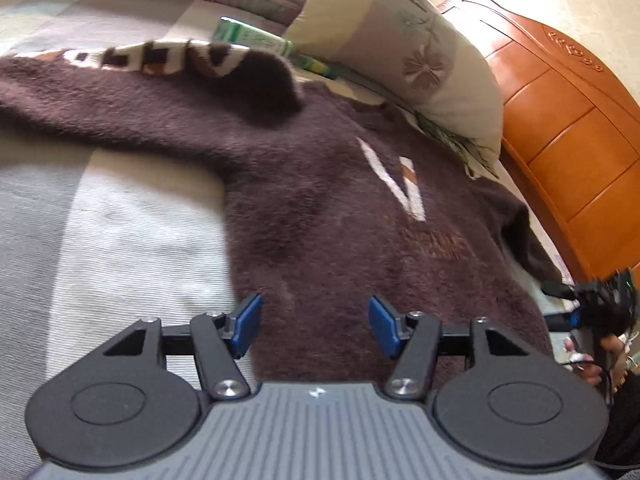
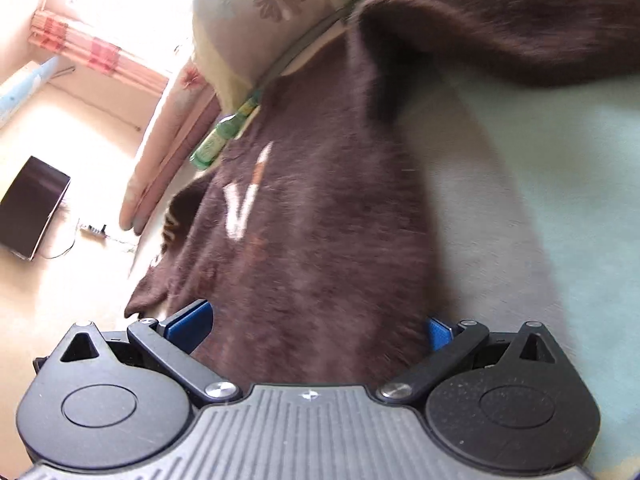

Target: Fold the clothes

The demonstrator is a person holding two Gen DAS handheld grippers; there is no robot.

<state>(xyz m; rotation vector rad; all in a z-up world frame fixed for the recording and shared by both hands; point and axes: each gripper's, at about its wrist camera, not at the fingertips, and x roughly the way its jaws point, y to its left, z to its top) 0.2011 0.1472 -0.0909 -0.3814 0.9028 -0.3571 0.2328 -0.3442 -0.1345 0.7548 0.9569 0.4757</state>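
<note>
- A fuzzy brown sweater (image 1: 320, 208) lies spread on the bed (image 1: 120, 240), front up, with a white letter mark (image 1: 400, 176) on its chest.
- Its body runs lengthwise from the near hem, just under both tools, to the far end by the pillow (image 1: 404, 40).
- In the left wrist view, 1 sleeve (image 1: 120, 96) stretches out to the left across the bed, and a patterned edge (image 1: 160, 56) shows folded over at the far side.
- In the right wrist view, the other sleeve (image 2: 500, 28) reaches out to the far right over the pale sheet (image 2: 560, 200).
- The left gripper (image 1: 314, 326) has its 2 blue pads well apart, holding nothing; it hovers above the near hem, with the sweater's left edge just beside its left pad.
- The right gripper (image 2: 320, 330) also has its pads spread wide, with the near end of the sweater lying between them; whether the pads touch the fabric I cannot tell, and that view is blurred.
- The right gripper also shows at the right edge of the left wrist view, near the sweater's right side.
- A green bottle (image 2: 218, 136) lies at the far end between sweater and pillow, close to the collar.
- My judgement: folding has barely begun, since both sleeves are out.
- The sweater lies straight ahead of both tools, so each arm is nearer its own side's sleeve, and the next grasp turns on reaching far along that long axis.
</note>
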